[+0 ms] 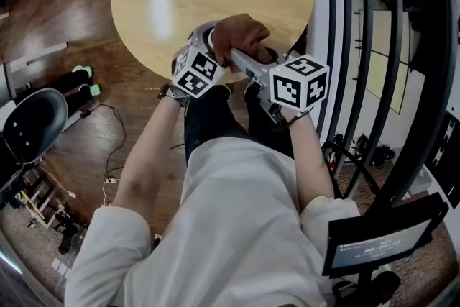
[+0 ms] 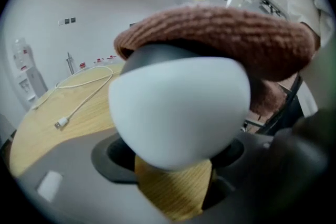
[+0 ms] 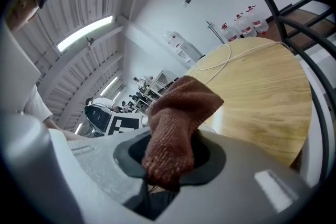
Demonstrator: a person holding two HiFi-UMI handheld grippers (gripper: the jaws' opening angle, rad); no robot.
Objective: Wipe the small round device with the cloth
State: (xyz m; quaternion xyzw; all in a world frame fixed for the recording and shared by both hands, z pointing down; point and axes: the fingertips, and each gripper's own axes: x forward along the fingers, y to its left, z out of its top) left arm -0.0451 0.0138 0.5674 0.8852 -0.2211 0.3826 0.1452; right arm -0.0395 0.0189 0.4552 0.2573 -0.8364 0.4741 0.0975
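left gripper (image 2: pixel 174 153) clamping small round device (image 2: pixel 178 107) over table (image 2: pixel 63 107) edge | right gripper (image 3: pixel 170 157) pinching cloth (image 3: pixel 176 123), laying it across device's top | wiping seemingly underway, lower faces remaining

The device (image 2: pixel 178 107) is a smooth white ball with a dark grey cap, clamped upright in my left gripper (image 2: pixel 176 164). The cloth (image 3: pixel 176 123) is brown and nubbly. It is bunched in my right gripper (image 3: pixel 168 165) and drapes over the device's cap, touching it.
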